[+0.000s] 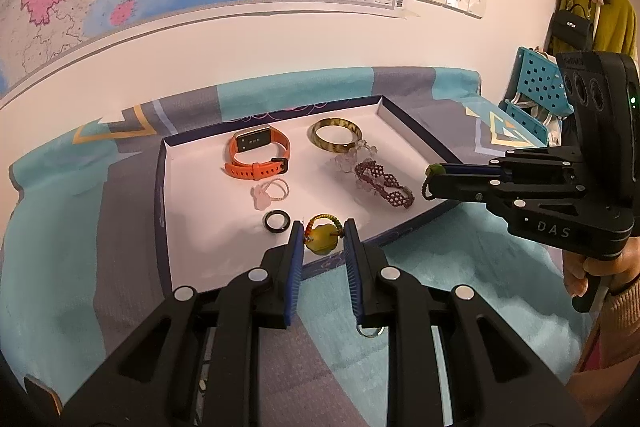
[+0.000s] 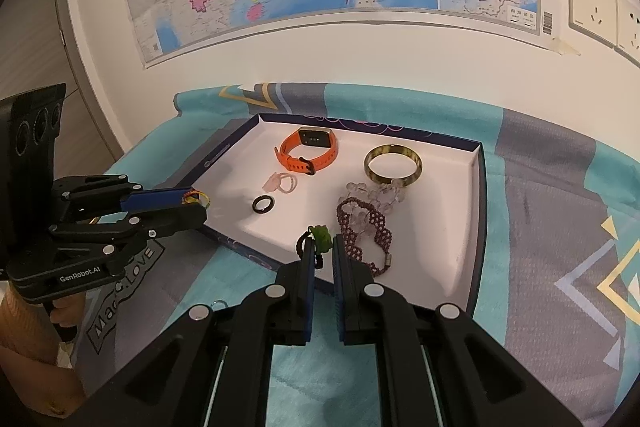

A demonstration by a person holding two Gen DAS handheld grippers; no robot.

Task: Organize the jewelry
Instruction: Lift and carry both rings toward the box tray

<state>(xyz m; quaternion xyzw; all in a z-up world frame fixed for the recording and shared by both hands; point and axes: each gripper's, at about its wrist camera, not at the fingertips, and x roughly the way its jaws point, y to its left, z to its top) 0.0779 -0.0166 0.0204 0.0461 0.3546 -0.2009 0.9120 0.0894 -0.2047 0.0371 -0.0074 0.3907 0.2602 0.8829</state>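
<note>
The left gripper (image 1: 320, 231) pinches a yellow bead charm (image 1: 321, 242) on a multicolored cord between its jaws, over the near edge of the white-lined tray (image 1: 192, 227). The right gripper (image 2: 321, 247) pinches a green bead charm (image 2: 322, 238) on a dark cord. Beyond the left jaws lie a black ring (image 1: 275, 220), an orange watch (image 1: 258, 151) and an amber bangle (image 1: 336, 134); a maroon beaded bracelet (image 2: 368, 227) lies just right of the right jaws.
</note>
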